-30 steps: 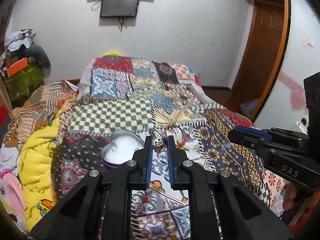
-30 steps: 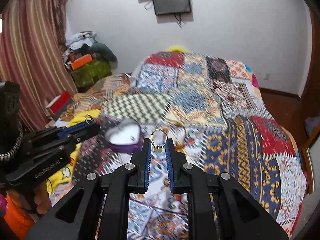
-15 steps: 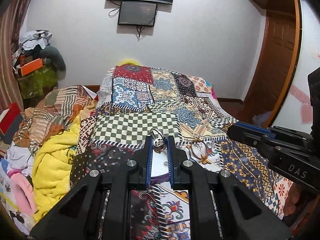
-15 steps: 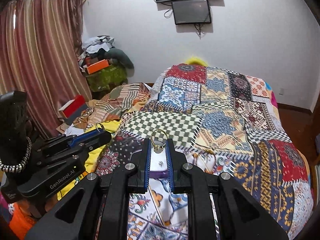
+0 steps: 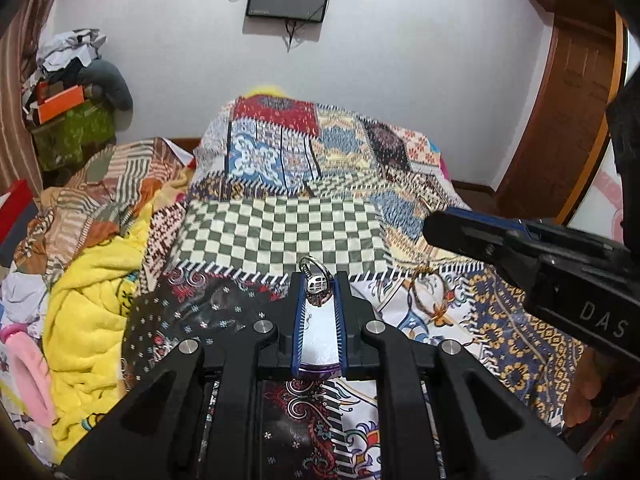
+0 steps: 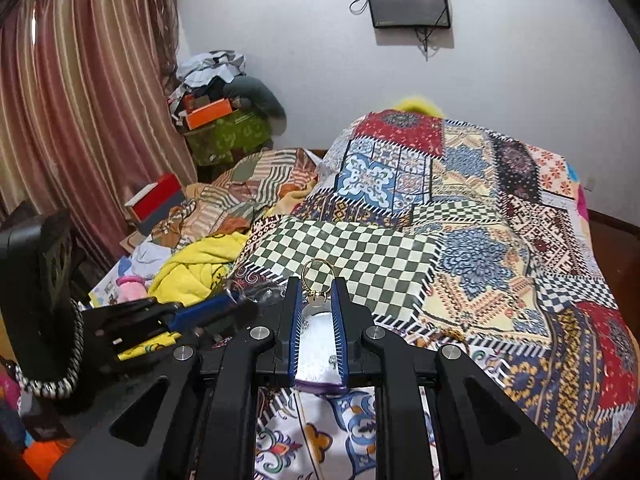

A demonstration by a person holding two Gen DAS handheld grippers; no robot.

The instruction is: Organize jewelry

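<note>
Left gripper clamped on silver ring, band sticking up past fingertips
Right gripper clamped on gold ring, loop upright above tips
Both grippers over white-lined jewelry box with purple rim, seen between fingers in each wrist view
Box lies on patchwork quilt on bed
Yellow blanket bunched left of box
</note>
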